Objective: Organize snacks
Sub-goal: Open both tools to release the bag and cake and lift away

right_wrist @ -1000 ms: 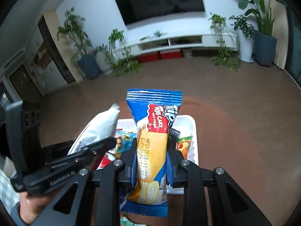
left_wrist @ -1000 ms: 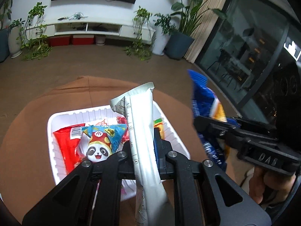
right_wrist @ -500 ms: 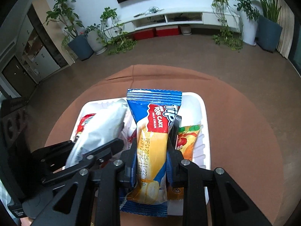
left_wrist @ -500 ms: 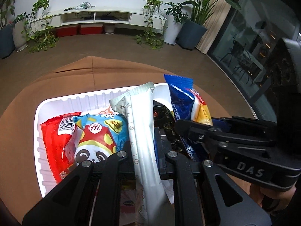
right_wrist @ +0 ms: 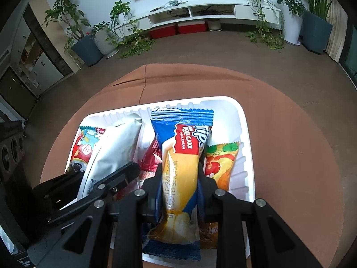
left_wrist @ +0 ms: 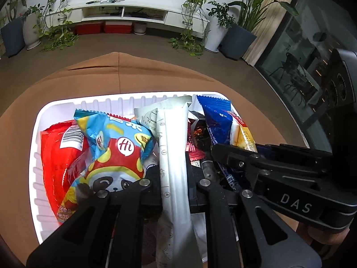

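Observation:
My left gripper (left_wrist: 173,176) is shut on a long silver-white snack packet (left_wrist: 171,147) and holds it low over the white tray (left_wrist: 93,102). My right gripper (right_wrist: 179,178) is shut on a blue and yellow roll cake packet (right_wrist: 181,156), also low over the white tray (right_wrist: 242,134). The two grippers are side by side; the right one (left_wrist: 225,151) shows in the left wrist view, the left one (right_wrist: 125,174) in the right wrist view. In the tray lie a panda snack bag (left_wrist: 111,154), a red packet (left_wrist: 55,151) and an orange fruit packet (right_wrist: 221,167).
The tray sits on a round table with a brown cloth (right_wrist: 290,145). Small dark and red wrappers (left_wrist: 196,138) lie mid-tray. Beyond the table are the floor, potted plants (right_wrist: 89,42) and a white TV shelf (right_wrist: 200,13).
Both grippers have come down and forward with their packets, from above the tray's near edge to low over its contents. Both stay shut on their packets.

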Tool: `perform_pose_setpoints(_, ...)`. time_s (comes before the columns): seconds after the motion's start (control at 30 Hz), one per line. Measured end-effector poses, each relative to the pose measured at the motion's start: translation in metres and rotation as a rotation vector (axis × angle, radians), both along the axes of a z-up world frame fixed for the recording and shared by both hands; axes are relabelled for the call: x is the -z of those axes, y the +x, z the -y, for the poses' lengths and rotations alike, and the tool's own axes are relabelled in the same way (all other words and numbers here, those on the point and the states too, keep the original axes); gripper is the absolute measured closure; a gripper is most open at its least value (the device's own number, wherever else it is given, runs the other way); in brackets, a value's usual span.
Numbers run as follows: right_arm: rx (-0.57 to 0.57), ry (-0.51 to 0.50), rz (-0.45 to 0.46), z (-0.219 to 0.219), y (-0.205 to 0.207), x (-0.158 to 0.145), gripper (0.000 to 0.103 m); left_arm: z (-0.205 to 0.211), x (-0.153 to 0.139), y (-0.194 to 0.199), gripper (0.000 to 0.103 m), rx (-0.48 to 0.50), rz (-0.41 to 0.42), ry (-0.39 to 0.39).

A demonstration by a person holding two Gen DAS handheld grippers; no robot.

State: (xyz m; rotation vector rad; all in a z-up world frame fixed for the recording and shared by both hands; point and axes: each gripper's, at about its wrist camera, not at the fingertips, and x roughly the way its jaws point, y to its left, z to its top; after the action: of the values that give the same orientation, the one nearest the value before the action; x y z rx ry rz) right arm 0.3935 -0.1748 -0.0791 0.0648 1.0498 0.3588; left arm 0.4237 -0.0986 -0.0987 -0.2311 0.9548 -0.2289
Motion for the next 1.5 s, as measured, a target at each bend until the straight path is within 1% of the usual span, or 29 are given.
perform_pose_setpoints(0.17,-0.004,-0.011,0.0,-0.001,-0.004,0.006,0.076,-0.003,0.008,0.001,0.093,-0.019,0.002,-0.006)
perform_pose_setpoints(0.3,0.008,0.003,-0.006,0.0,-0.003,0.009,0.076,-0.011,0.015,0.002,0.093,-0.037,0.0,-0.026)
perform_pose_setpoints(0.4,0.034,0.009,0.005,0.001,-0.004,0.009,0.076,-0.011,0.017,0.005,0.093,-0.054,-0.001,-0.035)
perform_pose_setpoints(0.43,0.038,0.001,0.012,0.001,-0.004,0.009,0.076,-0.012,0.018,-0.001,0.093,-0.054,-0.001,-0.036)
perform_pose_setpoints(0.5,0.038,-0.019,0.029,-0.001,-0.004,0.006,0.076,-0.013,0.02,0.003,0.093,-0.054,-0.003,-0.033)
perform_pose_setpoints(0.7,0.038,0.017,-0.003,0.003,0.001,0.009,0.076,-0.016,0.027,0.004,0.093,-0.07,0.021,-0.037)
perform_pose_setpoints(0.77,0.04,0.024,0.003,0.005,-0.001,0.009,0.073,-0.015,0.029,0.0,0.092,-0.072,0.031,-0.038)
perform_pose_setpoints(0.9,0.054,0.036,0.009,0.01,-0.002,0.009,0.071,-0.016,0.03,0.0,0.092,-0.072,0.015,-0.045)
perform_pose_setpoints(1.07,0.052,0.011,0.018,0.01,-0.007,0.006,0.068,-0.016,0.027,-0.007,0.091,-0.07,0.013,-0.034)
perform_pose_setpoints(1.33,0.063,0.048,0.025,0.016,-0.016,0.003,0.062,-0.017,0.019,-0.013,0.086,-0.08,0.021,-0.032)
perform_pose_setpoints(1.43,0.069,0.065,0.034,0.02,-0.02,-0.001,0.059,-0.019,0.015,-0.017,0.081,-0.087,0.033,-0.045)
perform_pose_setpoints(1.5,0.074,0.079,0.039,0.024,-0.022,-0.004,0.058,-0.02,0.012,-0.019,0.076,-0.09,0.041,-0.05)
